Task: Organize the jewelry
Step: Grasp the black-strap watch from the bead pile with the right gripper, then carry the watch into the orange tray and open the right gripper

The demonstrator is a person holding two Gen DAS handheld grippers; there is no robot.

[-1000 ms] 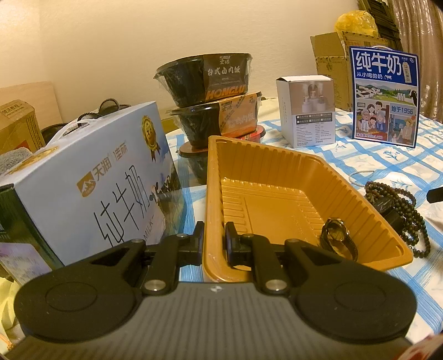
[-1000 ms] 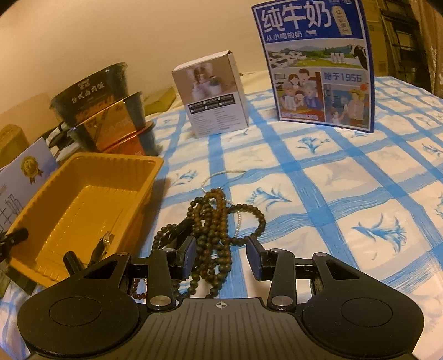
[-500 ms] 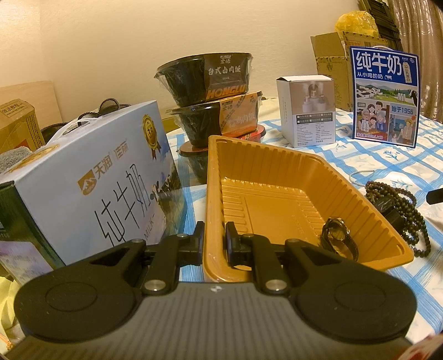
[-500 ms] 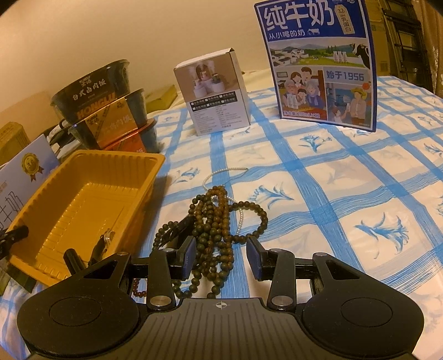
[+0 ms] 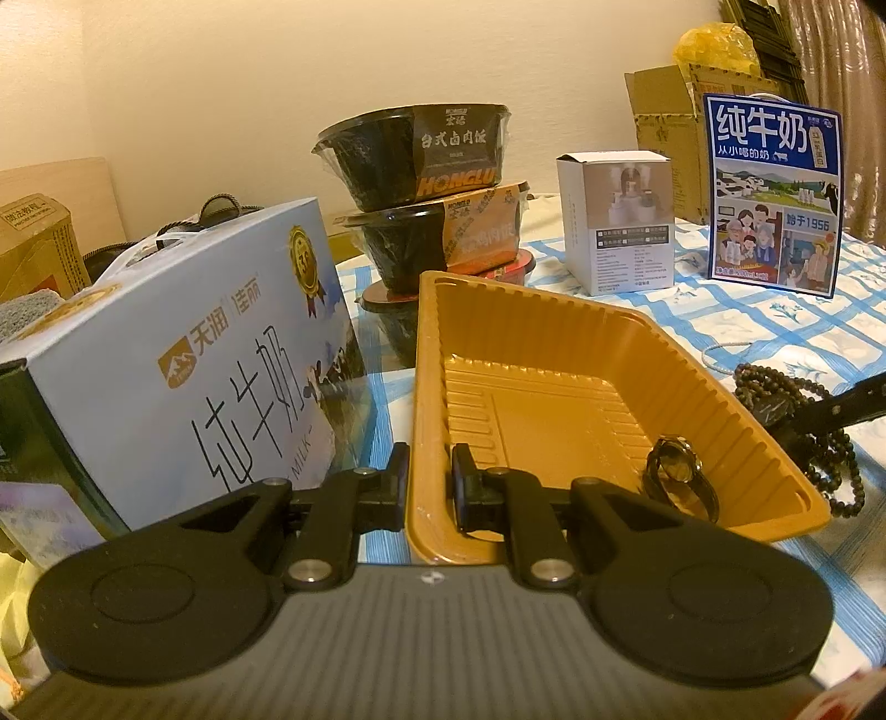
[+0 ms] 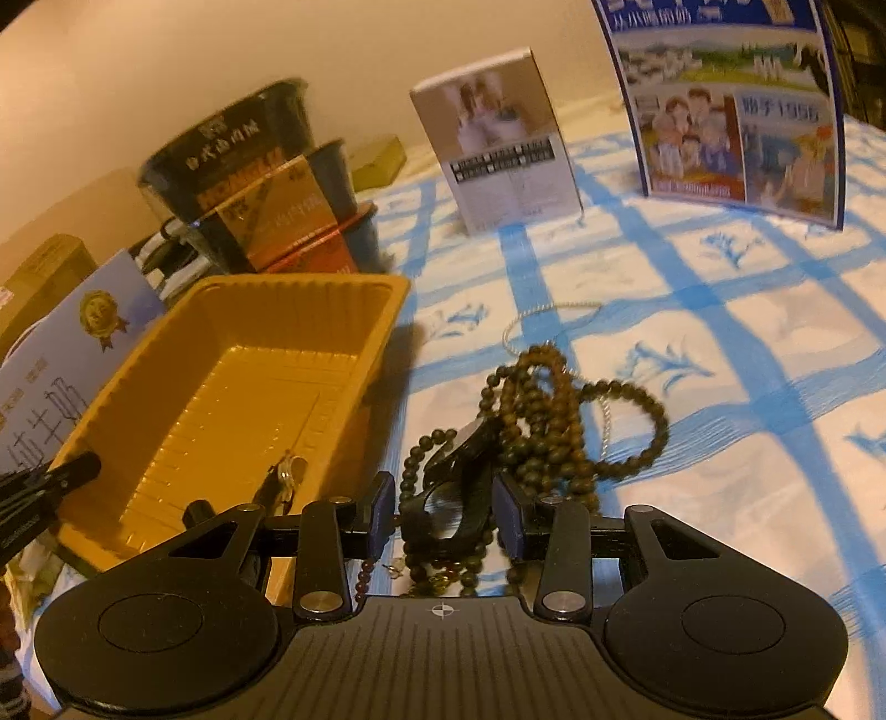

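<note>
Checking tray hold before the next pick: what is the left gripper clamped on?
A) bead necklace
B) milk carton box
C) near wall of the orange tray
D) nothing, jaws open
C: the left gripper has one finger outside and one inside the orange tray, closed on its near wall.

Plain cream wall (image 5: 232, 83) behind, bare and evenly lit in warm yellowish light. Tabletop (image 5: 786, 327) covered in a white cloth with blue checks and blue flower prints. Brownish curtain (image 5: 841, 72) hanging at the far right corner, dark slatted thing beside it, too small to tell. Open cardboard box (image 5: 664, 111) standing against the wall near the curtain, yellow bag (image 5: 714, 41) on top. Pale wooden board (image 5: 61, 188) leaning at the far left.
</note>
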